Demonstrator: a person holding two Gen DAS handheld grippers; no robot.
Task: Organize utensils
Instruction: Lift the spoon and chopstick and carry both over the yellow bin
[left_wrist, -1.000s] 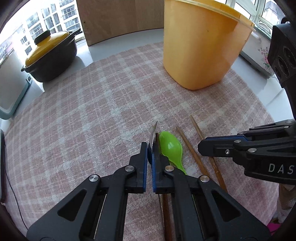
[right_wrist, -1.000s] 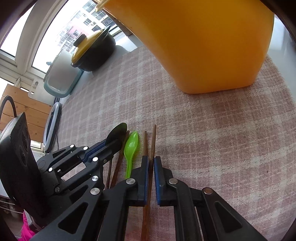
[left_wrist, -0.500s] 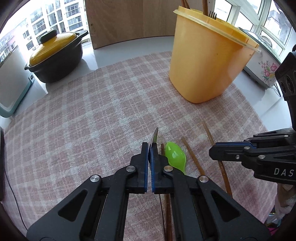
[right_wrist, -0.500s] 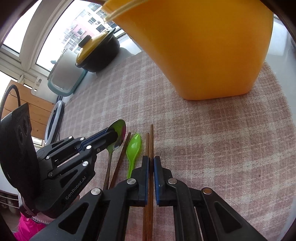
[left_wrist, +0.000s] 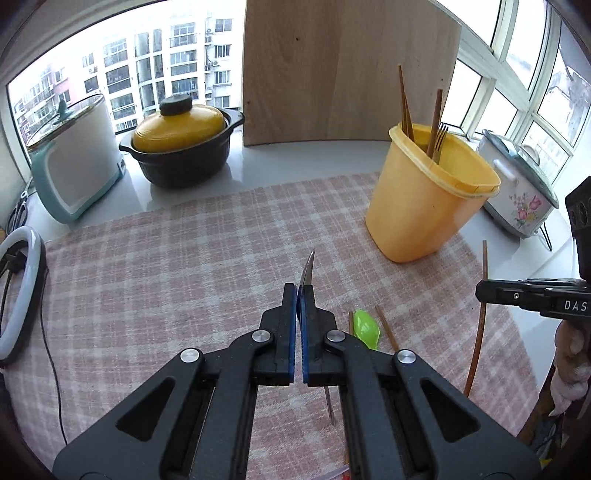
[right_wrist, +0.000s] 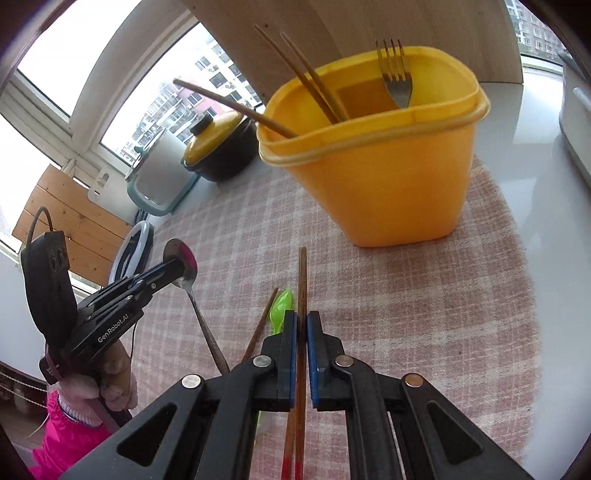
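Two handheld grippers hang above a pink checked cloth (left_wrist: 184, 258) with a utensil apiece, both facing the yellow utensil holder (right_wrist: 373, 177) near the cloth's far right corner. The left gripper (left_wrist: 298, 295) is clenched on a metal spoon (right_wrist: 184, 266) just below its bowl, the handle trailing down toward the cloth; the right gripper (right_wrist: 302, 321) is clamped on a brown chopstick (right_wrist: 303, 280) well back from its tip, so much of its length juts forward. Left on the cloth are a green plastic spoon (left_wrist: 364, 326) and one more loose chopstick (right_wrist: 264, 317) beside it. The holder already carries a fork (right_wrist: 395, 77) and several chopsticks (right_wrist: 314, 81) that lean across its mouth, and that looks like the main hazard: a spoon or stick brought in at the wrong angle could catch on them or on the rim and slip from narrow pads. The two tools also sit close together, so heading for one opening at once risks a clash. The holder stands near the cloth's edge with a flowered rice cooker (left_wrist: 517, 192) just beyond, leaving little room on that side, while a wooden board (left_wrist: 347, 70) rises behind. To the left the cloth is bare, with a black pot with a yellow lid (left_wrist: 181, 147) and a white appliance (left_wrist: 74, 162) well apart at the window.
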